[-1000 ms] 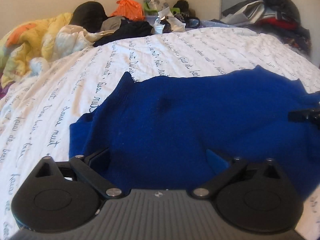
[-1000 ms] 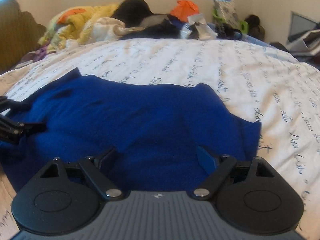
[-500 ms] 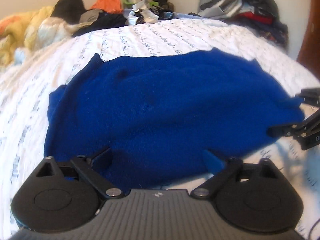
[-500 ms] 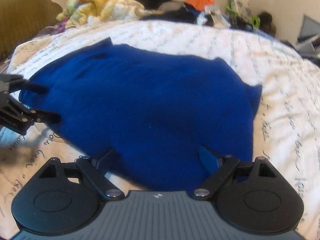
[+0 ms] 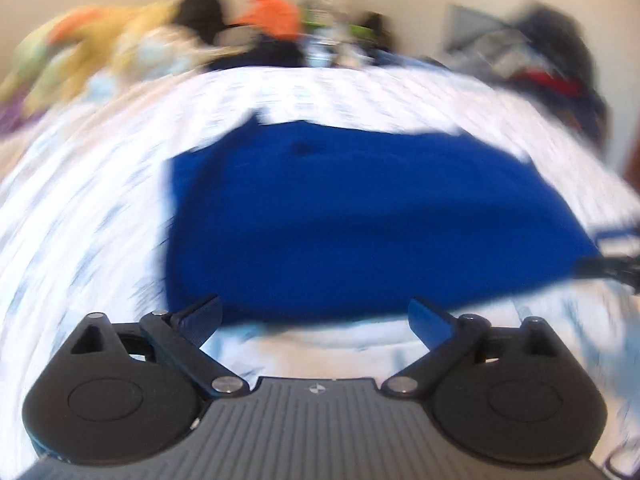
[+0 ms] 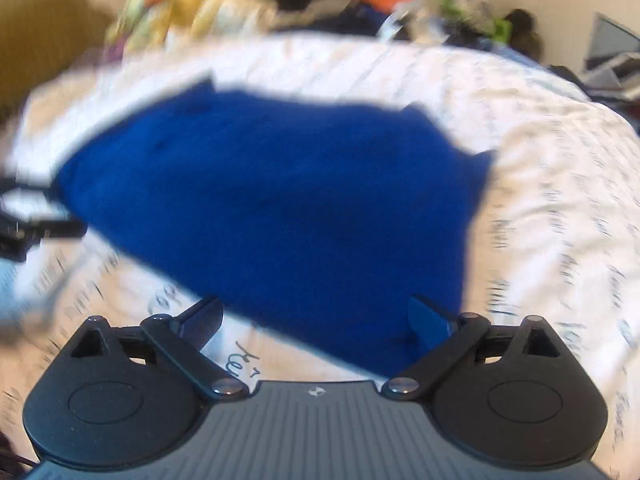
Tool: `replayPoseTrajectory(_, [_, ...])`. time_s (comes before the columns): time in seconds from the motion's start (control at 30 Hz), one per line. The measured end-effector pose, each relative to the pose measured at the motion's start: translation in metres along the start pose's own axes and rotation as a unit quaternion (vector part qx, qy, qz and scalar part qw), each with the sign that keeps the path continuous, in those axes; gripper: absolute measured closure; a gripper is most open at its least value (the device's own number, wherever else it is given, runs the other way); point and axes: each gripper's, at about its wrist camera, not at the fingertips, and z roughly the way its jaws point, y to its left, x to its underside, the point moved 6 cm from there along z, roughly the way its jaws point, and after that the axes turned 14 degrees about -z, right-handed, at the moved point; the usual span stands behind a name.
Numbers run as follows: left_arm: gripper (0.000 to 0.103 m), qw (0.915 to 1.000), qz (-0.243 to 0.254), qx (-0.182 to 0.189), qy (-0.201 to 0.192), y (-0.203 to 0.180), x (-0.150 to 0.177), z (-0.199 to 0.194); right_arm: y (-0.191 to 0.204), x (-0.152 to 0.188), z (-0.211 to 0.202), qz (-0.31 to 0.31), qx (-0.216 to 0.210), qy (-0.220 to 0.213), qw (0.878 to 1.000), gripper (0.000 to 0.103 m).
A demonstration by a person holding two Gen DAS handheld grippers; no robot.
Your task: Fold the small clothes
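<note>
The blue garment [image 5: 360, 216] lay flat on the bed [image 5: 80, 208], just ahead of both wide-open, empty hand-held grippers, left [image 5: 316, 320] and right [image 6: 316, 318]. Piled clothes [image 5: 272, 20] lined the far wall.

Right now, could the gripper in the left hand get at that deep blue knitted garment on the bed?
Probably yes. The left gripper is open, its fingers wide apart, and the deep blue knitted garment lies flat just ahead on the white script-printed bedsheet, with nothing between them.
</note>
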Motion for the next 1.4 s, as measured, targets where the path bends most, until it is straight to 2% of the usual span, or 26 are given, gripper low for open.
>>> replayPoseTrajectory(0.07, [0.005, 0.9957, -0.092, -0.009, 0.008, 0.027, -0.005, -0.004, -0.024, 0.005, -0.017, 0.058, 0.014, -0.015, 0.998, 0.003])
replayPoseTrajectory(0.13, [0.008, 0.9829, -0.183, -0.008, 0.016, 0.052, -0.009, -0.002, -0.052, 0.016, -0.024, 0.133, 0.018, -0.008, 0.991, 0.003])
replayPoseTrajectory(0.17, [0.010, 0.9789, -0.204, -0.009, 0.011, 0.058, -0.011, -0.002, -0.063, 0.024, -0.024, 0.167, 0.019, 0.001, 0.986, 0.003])
replayPoseTrajectory(0.2, [0.012, 0.9779, -0.208, -0.017, 0.003, 0.061, -0.015, -0.003, -0.071, 0.032, -0.022, 0.193, 0.021, 0.012, 0.981, 0.003])
replayPoseTrajectory(0.27, [0.029, 0.9819, -0.186, -0.032, -0.011, 0.058, -0.025, -0.001, -0.080, 0.043, -0.016, 0.224, 0.010, 0.037, 0.974, 0.003])
replayPoseTrajectory(0.33, [0.032, 0.9894, -0.135, -0.042, -0.032, 0.052, -0.035, 0.001, -0.078, 0.038, -0.010, 0.201, -0.001, 0.035, 0.979, 0.004])
replayPoseTrajectory(0.4, [0.033, 0.9949, -0.076, -0.055, -0.038, 0.043, -0.040, 0.007, -0.071, 0.036, -0.008, 0.161, 0.007, 0.048, 0.986, 0.011])
replayPoseTrajectory(0.47, [0.042, 0.9980, -0.051, -0.035, -0.016, 0.039, -0.038, 0.015, -0.062, 0.030, -0.003, 0.122, 0.008, 0.053, 0.991, 0.039])
replayPoseTrajectory(0.53, [0.056, 0.9981, -0.059, -0.009, 0.015, 0.042, -0.033, 0.024, -0.053, 0.024, 0.000, 0.083, 0.015, 0.058, 0.995, 0.051])
replayPoseTrajectory(0.6, [0.059, 0.9970, -0.074, 0.009, 0.022, 0.048, -0.034, 0.029, -0.053, 0.023, 0.002, 0.066, 0.017, 0.061, 0.996, 0.052])
replayPoseTrajectory(0.63, [0.067, 0.9951, -0.090, 0.024, 0.034, 0.054, -0.036, 0.028, -0.052, 0.022, 0.001, 0.061, 0.015, 0.061, 0.996, 0.064])
replayPoseTrajectory(0.67, [0.090, 0.9909, -0.111, 0.054, 0.053, 0.060, -0.040, 0.029, -0.054, 0.020, 0.002, 0.057, 0.004, 0.062, 0.996, 0.084])
replayPoseTrajectory(0.7, [0.098, 0.9834, -0.136, 0.092, 0.078, 0.066, -0.047, 0.028, -0.056, 0.017, 0.003, 0.061, -0.017, 0.064, 0.996, 0.093])
replayPoseTrajectory(0.77, [0.098, 0.9762, -0.139, 0.145, 0.082, 0.074, -0.062, 0.017, -0.059, 0.012, 0.001, 0.054, -0.028, 0.066, 0.996, 0.096])
replayPoseTrajectory(0.83, [0.097, 0.9778, -0.107, 0.164, 0.073, 0.076, -0.078, 0.002, -0.065, 0.008, -0.002, 0.043, -0.022, 0.070, 0.996, 0.097])
replayPoseTrajectory(0.93, [0.097, 0.9865, -0.042, 0.124, 0.098, 0.078, -0.072, 0.008, -0.072, 0.010, -0.005, 0.048, -0.027, 0.077, 0.996, 0.097])
replayPoseTrajectory(1.0, [0.096, 0.9855, -0.031, 0.107, 0.128, 0.079, -0.055, 0.023, -0.068, 0.019, 0.003, 0.049, -0.030, 0.089, 0.994, 0.096])
replayPoseTrajectory(1.03, [0.091, 0.9869, -0.025, 0.090, 0.131, 0.081, -0.047, 0.030, -0.065, 0.020, 0.001, 0.046, -0.023, 0.079, 0.995, 0.096])
replayPoseTrajectory(1.1, [0.085, 0.9896, -0.026, 0.085, 0.113, 0.080, -0.044, 0.030, -0.066, 0.021, 0.000, 0.057, -0.016, 0.076, 0.995, 0.092])
replayPoseTrajectory(1.13, [0.077, 0.9898, -0.025, 0.081, 0.115, 0.080, -0.045, 0.027, -0.070, 0.022, 0.000, 0.070, -0.017, 0.078, 0.994, 0.083])
replayPoseTrajectory(1.17, [0.050, 0.9911, -0.016, 0.070, 0.112, 0.080, -0.047, 0.022, -0.074, 0.022, -0.002, 0.082, -0.018, 0.083, 0.993, 0.071])
replayPoseTrajectory(1.2, [0.032, 0.9931, 0.000, 0.059, 0.101, 0.077, -0.050, 0.017, -0.078, 0.020, -0.006, 0.090, -0.015, 0.087, 0.992, 0.065])
replayPoseTrajectory(1.23, [0.016, 0.9962, 0.020, 0.049, 0.069, 0.073, -0.059, 0.007, -0.083, 0.015, -0.012, 0.093, -0.006, 0.080, 0.992, 0.055])
replayPoseTrajectory(1.27, [0.010, 0.9982, 0.040, 0.035, 0.029, 0.067, -0.069, -0.003, -0.087, 0.007, -0.018, 0.091, 0.004, 0.062, 0.994, 0.047])
replayPoseTrajectory(1.33, [0.008, 0.9977, 0.051, 0.032, -0.031, 0.047, -0.091, -0.012, -0.092, -0.014, -0.027, 0.088, 0.018, 0.016, 0.996, 0.040])
replayPoseTrajectory(1.4, [0.007, 0.9972, 0.032, 0.040, -0.054, 0.021, -0.105, 0.001, -0.090, -0.038, -0.021, 0.086, 0.013, -0.021, 0.996, 0.039])
